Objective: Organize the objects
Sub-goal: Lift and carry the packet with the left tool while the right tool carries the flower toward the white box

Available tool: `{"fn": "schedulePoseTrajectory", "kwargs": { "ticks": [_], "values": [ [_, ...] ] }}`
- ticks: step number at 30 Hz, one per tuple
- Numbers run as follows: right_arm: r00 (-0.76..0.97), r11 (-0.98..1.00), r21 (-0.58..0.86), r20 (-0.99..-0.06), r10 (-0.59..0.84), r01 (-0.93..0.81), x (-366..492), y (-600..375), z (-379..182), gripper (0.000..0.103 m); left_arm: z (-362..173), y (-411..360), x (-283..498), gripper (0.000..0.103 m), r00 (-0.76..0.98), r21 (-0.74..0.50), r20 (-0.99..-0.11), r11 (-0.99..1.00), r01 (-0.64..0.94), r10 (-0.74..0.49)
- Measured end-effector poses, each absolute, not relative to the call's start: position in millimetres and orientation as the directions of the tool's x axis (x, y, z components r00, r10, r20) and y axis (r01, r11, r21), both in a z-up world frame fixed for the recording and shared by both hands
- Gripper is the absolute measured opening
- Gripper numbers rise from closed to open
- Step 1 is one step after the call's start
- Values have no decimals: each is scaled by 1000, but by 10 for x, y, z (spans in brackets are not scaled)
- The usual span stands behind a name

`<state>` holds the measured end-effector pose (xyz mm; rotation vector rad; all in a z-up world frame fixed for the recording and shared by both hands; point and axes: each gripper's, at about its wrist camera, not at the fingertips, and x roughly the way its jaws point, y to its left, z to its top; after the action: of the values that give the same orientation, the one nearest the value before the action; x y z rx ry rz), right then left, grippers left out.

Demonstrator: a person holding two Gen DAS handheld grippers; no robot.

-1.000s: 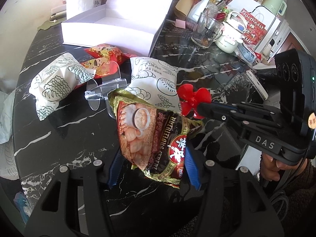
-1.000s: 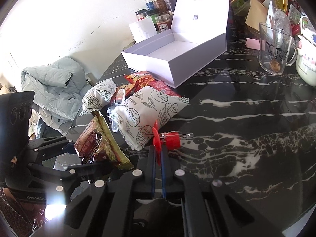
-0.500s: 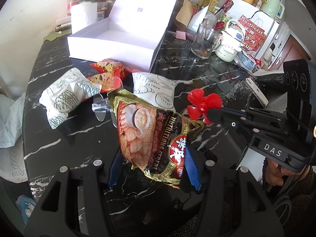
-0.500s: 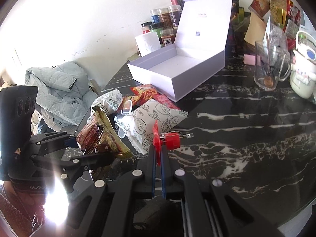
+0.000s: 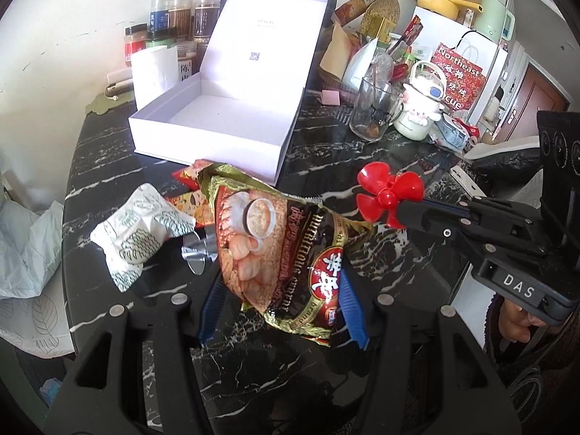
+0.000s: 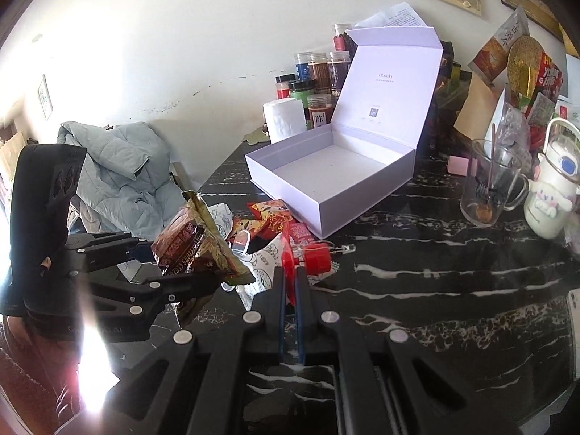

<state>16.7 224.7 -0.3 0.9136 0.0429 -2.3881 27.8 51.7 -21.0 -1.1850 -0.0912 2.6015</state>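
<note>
My left gripper [image 5: 281,290] is shut on a brown and gold cereal packet [image 5: 282,264], held in the air above the black marble table [image 5: 362,166]. In the right wrist view the same packet [image 6: 195,246] sticks out of the left gripper [image 6: 174,268]. My right gripper [image 6: 290,282] is shut on a small red propeller toy [image 6: 308,257], also off the table. That propeller [image 5: 389,195] shows at the tip of the right gripper [image 5: 407,214] in the left wrist view. An open white box [image 5: 217,123] stands empty behind both.
White patterned packets [image 5: 141,232], red packets [image 5: 188,203] and a clear plastic stand [image 5: 199,253] lie below the held packet. A glass mug [image 5: 375,116], a white bottle [image 5: 420,108], jars [image 5: 174,21] and a paper roll [image 5: 154,69] crowd the back. A pale jacket [image 6: 116,174] lies past the table's left edge.
Both grippers have risen with their loads, the packet and the propeller. The table and the things on it look farther away, and more of the white box and back wall shows.
</note>
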Motion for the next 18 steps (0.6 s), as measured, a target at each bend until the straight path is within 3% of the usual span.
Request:
{"fn": "schedulePoseTrajectory", "kwargs": {
  "ticks": [18],
  "values": [
    [-619, -819, 125, -594, -514, 560, -332, 2180, 237, 4, 61, 540, -183, 54, -651, -118, -718, -964, -237, 248]
  ]
}}
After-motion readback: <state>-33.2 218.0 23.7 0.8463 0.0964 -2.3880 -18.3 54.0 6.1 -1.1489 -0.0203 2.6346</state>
